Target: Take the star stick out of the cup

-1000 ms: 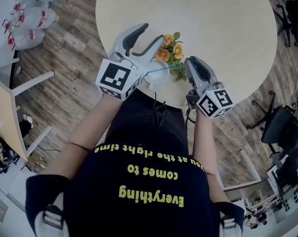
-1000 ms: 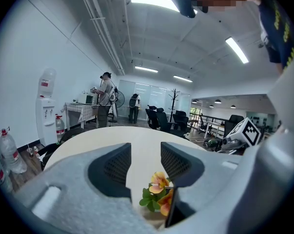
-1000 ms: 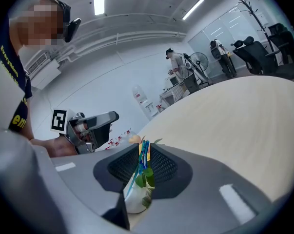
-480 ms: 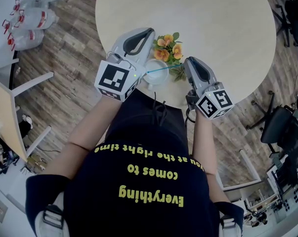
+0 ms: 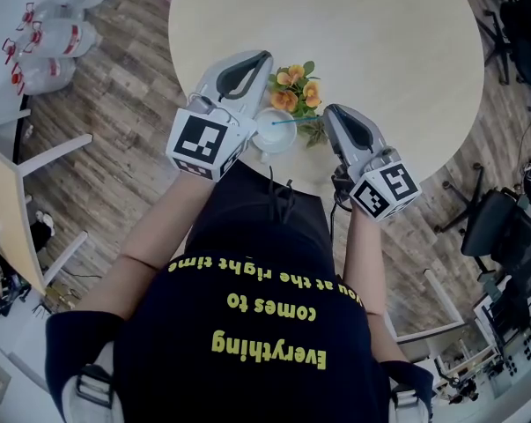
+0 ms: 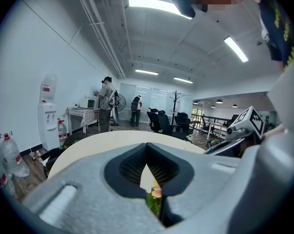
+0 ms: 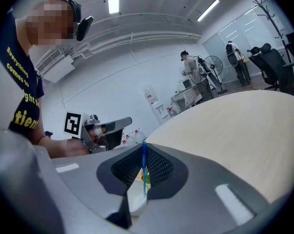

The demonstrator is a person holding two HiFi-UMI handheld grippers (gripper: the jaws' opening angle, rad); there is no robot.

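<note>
Jaws of right gripper [image 7: 143,154] closing on star stick [image 7: 144,172]; shirt [image 5: 265,324] reads "Everything".

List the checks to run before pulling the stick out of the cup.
1. Stick between the right tool pads: ok, the jaws are closing on it.
2. Grip firm enough to lift: cannot tell.
3. Stick's lower end in the cup: ok, not yet lifted.
4. Cup upright on the table: ok.
5. Cup steadied by the left tool: not ok, it is shut on nothing, beside the cup.
6. Flowers out of the lift path: probably ok, they lie beside the cup, on its far side.
</note>
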